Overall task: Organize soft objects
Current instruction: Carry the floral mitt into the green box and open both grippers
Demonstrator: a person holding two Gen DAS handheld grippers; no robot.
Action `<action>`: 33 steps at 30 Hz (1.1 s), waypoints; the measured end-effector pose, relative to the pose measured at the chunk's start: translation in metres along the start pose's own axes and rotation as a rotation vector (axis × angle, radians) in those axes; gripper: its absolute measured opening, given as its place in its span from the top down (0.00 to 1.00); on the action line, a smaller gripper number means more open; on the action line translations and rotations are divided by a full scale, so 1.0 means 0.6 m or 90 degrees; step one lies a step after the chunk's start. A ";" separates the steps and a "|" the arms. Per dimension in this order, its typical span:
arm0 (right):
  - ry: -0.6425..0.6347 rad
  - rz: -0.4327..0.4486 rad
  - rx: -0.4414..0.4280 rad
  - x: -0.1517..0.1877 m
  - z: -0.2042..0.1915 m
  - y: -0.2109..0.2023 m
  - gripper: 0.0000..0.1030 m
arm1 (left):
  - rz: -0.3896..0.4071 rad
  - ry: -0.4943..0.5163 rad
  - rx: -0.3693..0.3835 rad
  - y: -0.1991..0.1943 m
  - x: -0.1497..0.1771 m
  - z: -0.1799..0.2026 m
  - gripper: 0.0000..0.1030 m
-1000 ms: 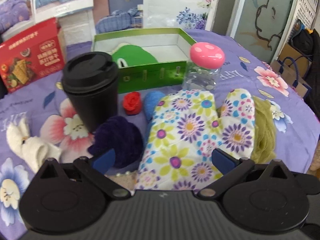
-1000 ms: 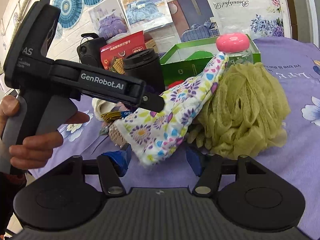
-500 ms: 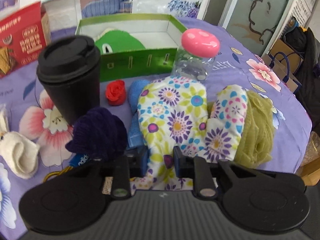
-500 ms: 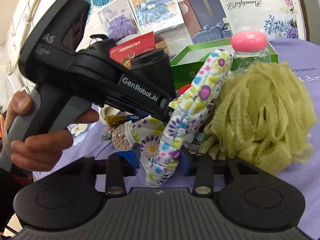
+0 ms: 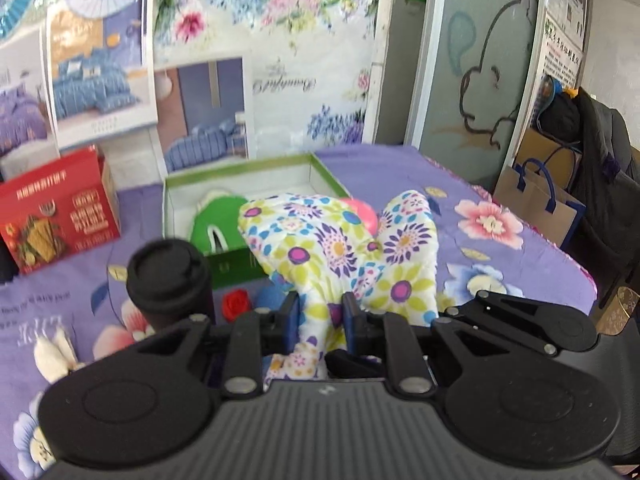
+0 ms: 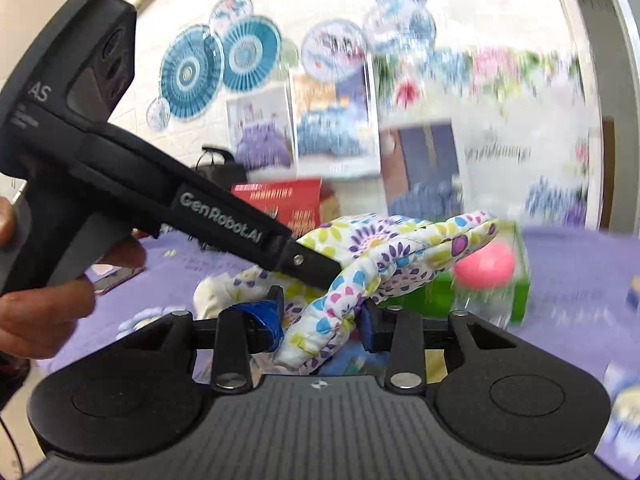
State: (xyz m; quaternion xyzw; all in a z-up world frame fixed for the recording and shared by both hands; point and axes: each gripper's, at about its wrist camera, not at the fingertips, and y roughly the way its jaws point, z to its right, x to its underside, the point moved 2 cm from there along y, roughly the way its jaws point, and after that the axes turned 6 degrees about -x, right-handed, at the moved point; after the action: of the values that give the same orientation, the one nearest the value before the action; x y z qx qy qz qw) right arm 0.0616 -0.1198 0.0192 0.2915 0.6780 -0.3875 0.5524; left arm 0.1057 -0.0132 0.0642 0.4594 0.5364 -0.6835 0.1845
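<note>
Both my grippers clamp one floral oven mitt (image 5: 340,248) | left gripper (image 5: 320,316) grips its cuff | right gripper (image 6: 320,320) pinches its edge | mitt hangs above green box (image 5: 240,264)

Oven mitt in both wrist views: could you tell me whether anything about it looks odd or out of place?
Yes: the floral oven mitt hangs in the air above the purple tablecloth, pinched at its cuff by both the left gripper and right gripper, in front of the green box.

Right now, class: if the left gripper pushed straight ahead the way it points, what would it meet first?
Probably the green box beyond the floral mitt that the left gripper already grips; depth is uncertain.
</note>
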 end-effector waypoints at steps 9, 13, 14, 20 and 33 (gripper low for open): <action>-0.046 0.001 0.009 -0.104 0.118 0.102 0.78 | 0.022 0.028 -0.044 0.115 -0.156 -0.015 0.86; -0.019 -0.062 0.025 -0.132 0.214 0.173 0.76 | -0.018 0.026 -0.061 0.227 -0.222 -0.034 0.72; 0.008 -0.073 0.023 -0.131 0.241 0.188 0.75 | -0.029 0.016 -0.075 0.253 -0.229 -0.043 0.43; 0.095 -0.110 0.055 -0.100 0.321 0.208 0.72 | -0.047 -0.047 -0.123 0.324 -0.216 -0.098 0.26; 0.084 -0.063 0.095 -0.097 0.286 0.097 0.69 | -0.027 -0.053 -0.138 0.207 -0.145 -0.092 0.26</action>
State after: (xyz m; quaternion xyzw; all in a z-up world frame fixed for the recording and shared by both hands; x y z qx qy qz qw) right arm 0.2116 -0.2324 0.0487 0.3229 0.6957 -0.4437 0.4636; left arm 0.2662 -0.0286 0.0659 0.3968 0.6084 -0.6439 0.2404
